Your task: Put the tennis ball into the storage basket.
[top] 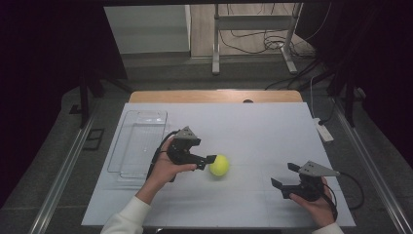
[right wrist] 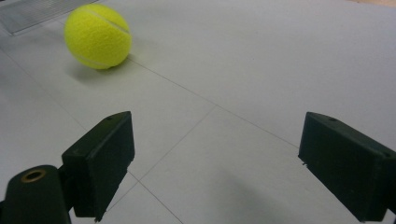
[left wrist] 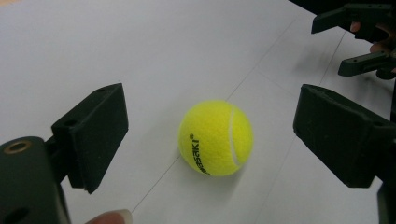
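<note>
A yellow tennis ball point(top: 219, 165) rests on the white table sheet point(top: 253, 131) near its middle. My left gripper point(top: 208, 160) comes in from the ball's left with its tips right beside it. In the left gripper view the ball point(left wrist: 215, 137) sits in line with the gap of my left gripper point(left wrist: 208, 93), with clear space on both sides, and neither pad touches it. My right gripper point(top: 286, 175) stands open at the front right, well apart from the ball. Its own view shows the ball point(right wrist: 98, 36) far off at the upper left of the right gripper point(right wrist: 215, 121).
A clear plastic tray point(top: 141, 141) lies on the sheet's left side, behind my left hand; its corner point(right wrist: 32, 11) shows beyond the ball. The right gripper point(left wrist: 334, 44) appears far off in the left gripper view. A bare wooden table edge point(top: 214, 96) runs along the back.
</note>
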`<state>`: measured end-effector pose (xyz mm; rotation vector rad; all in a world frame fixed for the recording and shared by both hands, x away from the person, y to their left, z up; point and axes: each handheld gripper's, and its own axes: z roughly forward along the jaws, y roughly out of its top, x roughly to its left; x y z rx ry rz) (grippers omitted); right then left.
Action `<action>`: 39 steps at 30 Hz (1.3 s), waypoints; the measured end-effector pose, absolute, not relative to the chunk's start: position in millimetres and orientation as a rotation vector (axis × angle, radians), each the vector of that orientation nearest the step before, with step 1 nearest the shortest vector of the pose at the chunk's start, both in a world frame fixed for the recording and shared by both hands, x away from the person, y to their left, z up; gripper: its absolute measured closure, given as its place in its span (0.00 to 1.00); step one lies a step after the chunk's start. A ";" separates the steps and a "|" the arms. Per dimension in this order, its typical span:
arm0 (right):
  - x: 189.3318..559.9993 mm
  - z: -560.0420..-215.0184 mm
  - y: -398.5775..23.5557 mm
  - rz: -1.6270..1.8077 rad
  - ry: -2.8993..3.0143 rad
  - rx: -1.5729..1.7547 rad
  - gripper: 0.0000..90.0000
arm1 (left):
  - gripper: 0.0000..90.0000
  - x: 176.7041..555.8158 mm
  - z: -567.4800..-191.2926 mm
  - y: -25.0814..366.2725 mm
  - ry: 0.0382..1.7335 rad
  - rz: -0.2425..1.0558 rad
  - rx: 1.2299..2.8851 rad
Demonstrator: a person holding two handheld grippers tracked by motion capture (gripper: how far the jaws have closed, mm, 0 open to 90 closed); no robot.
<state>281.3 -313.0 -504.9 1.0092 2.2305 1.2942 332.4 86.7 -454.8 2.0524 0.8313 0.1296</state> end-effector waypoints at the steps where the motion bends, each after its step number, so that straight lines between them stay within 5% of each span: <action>1: 281.4 -504.9 -313.2 1.294 2.231 1.009 0.12 | 0.13 333.0 -455.6 85.4 0.833 0.124 2.058; 39: 281.9 -505.7 -313.0 1.286 2.238 1.006 0.12 | 0.09 353.6 -486.2 46.1 0.810 0.017 2.220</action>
